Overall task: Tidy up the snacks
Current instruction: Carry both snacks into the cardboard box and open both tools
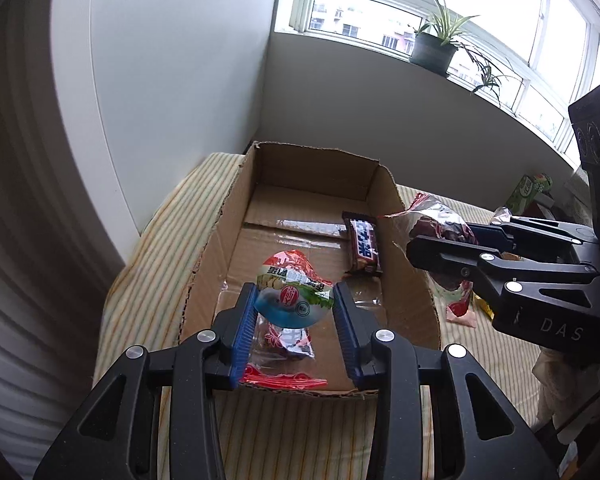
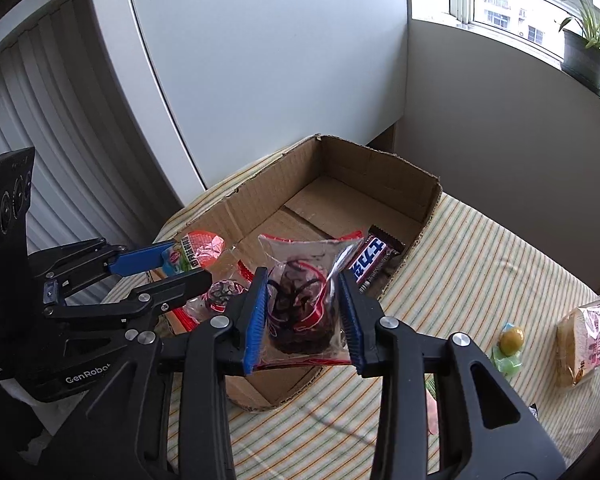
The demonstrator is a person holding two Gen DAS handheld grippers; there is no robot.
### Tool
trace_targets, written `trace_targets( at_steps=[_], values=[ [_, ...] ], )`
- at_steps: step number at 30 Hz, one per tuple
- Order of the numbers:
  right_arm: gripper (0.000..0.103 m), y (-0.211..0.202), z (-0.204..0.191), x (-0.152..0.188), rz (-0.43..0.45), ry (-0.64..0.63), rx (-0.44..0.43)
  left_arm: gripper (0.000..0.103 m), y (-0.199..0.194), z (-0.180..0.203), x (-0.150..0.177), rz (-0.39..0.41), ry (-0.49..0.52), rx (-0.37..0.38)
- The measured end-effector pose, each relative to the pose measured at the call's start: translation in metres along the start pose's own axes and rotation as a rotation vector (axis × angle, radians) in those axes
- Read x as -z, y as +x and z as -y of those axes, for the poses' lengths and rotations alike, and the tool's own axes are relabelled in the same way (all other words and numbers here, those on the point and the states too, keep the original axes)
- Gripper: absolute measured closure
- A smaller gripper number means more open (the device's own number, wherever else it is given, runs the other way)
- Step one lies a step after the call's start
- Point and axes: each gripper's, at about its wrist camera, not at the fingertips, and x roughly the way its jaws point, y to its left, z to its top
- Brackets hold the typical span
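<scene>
Over open brown cardboard box [image 2: 260, 216]: right gripper [image 2: 305, 312] fingers spread beside soft, light clear-plastic dark pastry bag [image 2: 300, 312]; left gripper [image 1: 295, 312] prob. pinching crinkly round snack pack [image 1: 296, 288]. Grip the middle, gently.

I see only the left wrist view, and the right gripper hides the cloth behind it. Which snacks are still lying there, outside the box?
Observer: The right wrist view shows a small yellow ball in a green wrapper on the striped cloth, to the right of the cardboard box.
Operator: Only this one?
Observer: No. A wrapped bread slice lies further right, apart from the ball.
Operator: And what is inside the bag on the right?
Observer: Between the jaws of the right gripper is a clear bag with red print. It contains a dark round cake.
</scene>
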Motion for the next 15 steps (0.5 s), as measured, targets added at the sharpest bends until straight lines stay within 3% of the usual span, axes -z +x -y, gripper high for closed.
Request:
trace_targets(
  at_steps=[1, 2, 3, 8, 15],
  values=[
    [0.050, 0.002, -0.001, -0.001, 0.002, 0.002, 0.004, 0.065, -0.001, -0.002, 0.002, 0.000, -0.001, -0.001],
    [0.035, 0.002, -0.001, -0.002, 0.007, 0.008, 0.008, 0.062, 0.000, -0.003, 0.002, 0.000, -0.004, -0.004],
    [0.029, 0.002, 0.000, -0.002, 0.015, 0.016, 0.009, 0.061, 0.000, -0.004, 0.002, -0.002, -0.009, -0.005],
    [0.029, -0.003, 0.004, -0.004, 0.023, 0.032, 0.013, 0.055, 0.001, -0.010, 0.001, 0.006, -0.027, -0.002],
    [0.029, -0.017, 0.012, 0.003, 0.030, 0.039, 0.029, 0.055, -0.001, -0.003, 0.001, 0.011, -0.027, 0.007]
  ],
)
